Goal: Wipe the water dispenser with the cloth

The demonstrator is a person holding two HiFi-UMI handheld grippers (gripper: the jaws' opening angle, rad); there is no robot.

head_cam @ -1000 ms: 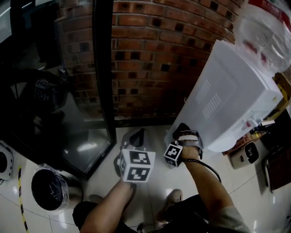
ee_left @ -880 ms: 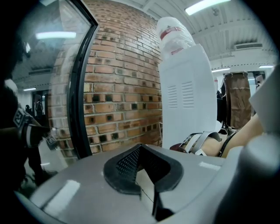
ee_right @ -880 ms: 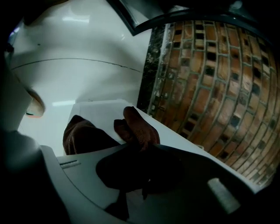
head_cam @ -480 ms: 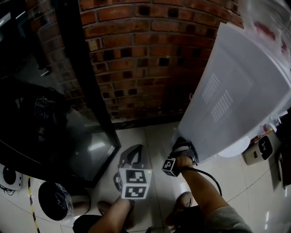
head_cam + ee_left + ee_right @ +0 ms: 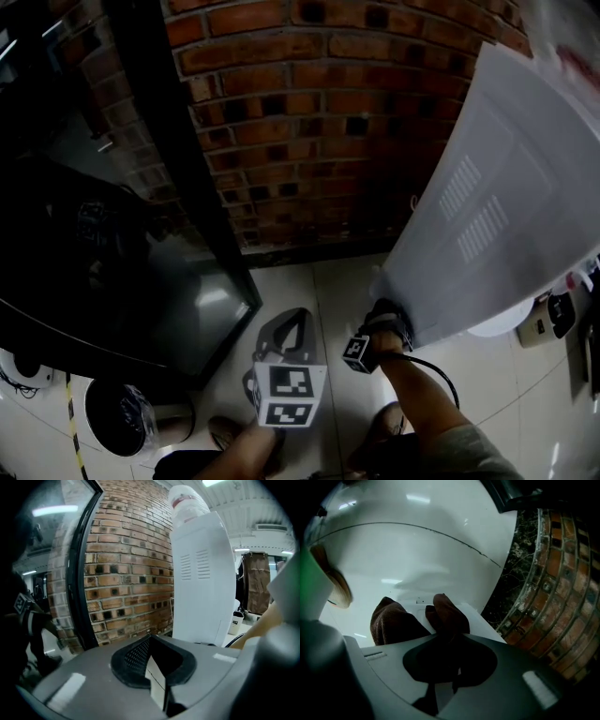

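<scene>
Cloth (image 5: 440, 616), dark brown, sat pinched in the right gripper's (image 5: 382, 317) narrow jaws, and it had swept down the water dispenser's (image 5: 497, 216) white side to the bottom edge by the floor. That stroke looked spent. Left gripper (image 5: 296, 319) hung closed, empty.

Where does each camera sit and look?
Head view: on the head, looking down at floor, brick wall, dispenser; both forearms show.
Left gripper view: on left gripper, facing wall and dispenser over its fingers.
Right gripper view: on right gripper, holding cloth, close to dispenser.
Shared: dispenser and wall, in all three.
</scene>
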